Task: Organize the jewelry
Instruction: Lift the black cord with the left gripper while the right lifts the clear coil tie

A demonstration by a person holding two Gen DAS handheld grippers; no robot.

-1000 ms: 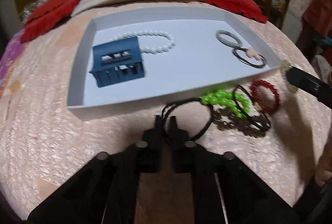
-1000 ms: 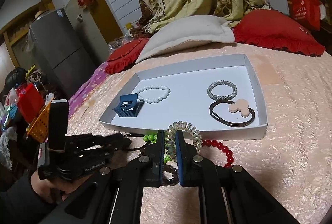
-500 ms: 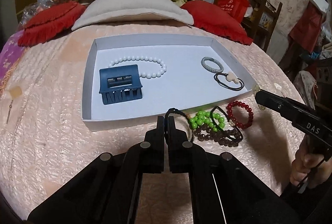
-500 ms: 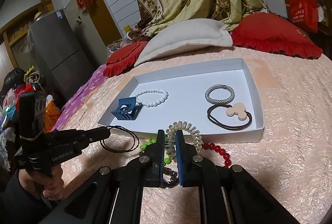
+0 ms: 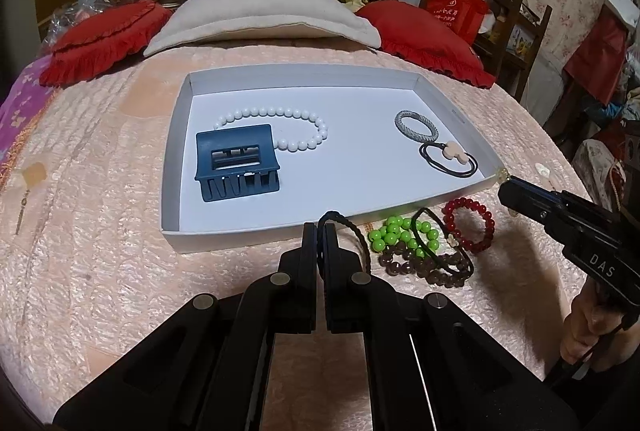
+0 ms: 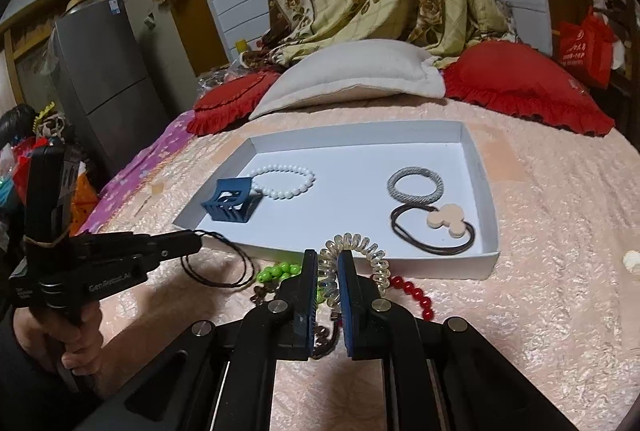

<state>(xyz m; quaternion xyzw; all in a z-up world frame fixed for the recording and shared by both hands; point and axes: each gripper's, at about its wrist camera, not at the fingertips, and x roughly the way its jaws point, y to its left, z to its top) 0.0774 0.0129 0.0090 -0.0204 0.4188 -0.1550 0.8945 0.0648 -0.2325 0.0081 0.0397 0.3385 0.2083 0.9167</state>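
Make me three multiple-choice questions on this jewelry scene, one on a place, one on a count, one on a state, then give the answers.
1. Where does the blue hair claw lie?
A. left part of the white tray
B. on the beige pillow
C. beside the red bead bracelet

2. How many pieces lie in the tray?
A. two
B. four
C. six

3. What does the right tool hold?
A. nothing, it is open
B. the clear spiral hair tie
C. the green bead bracelet

Answers:
1 A, the claw sits in the tray's left part, by the white bead bracelet.
2 B, claw, white beads, grey ring, and black tie with beige charm.
3 B, its jaws pinch the spiral tie, while the left tool pinches a black cord loop.
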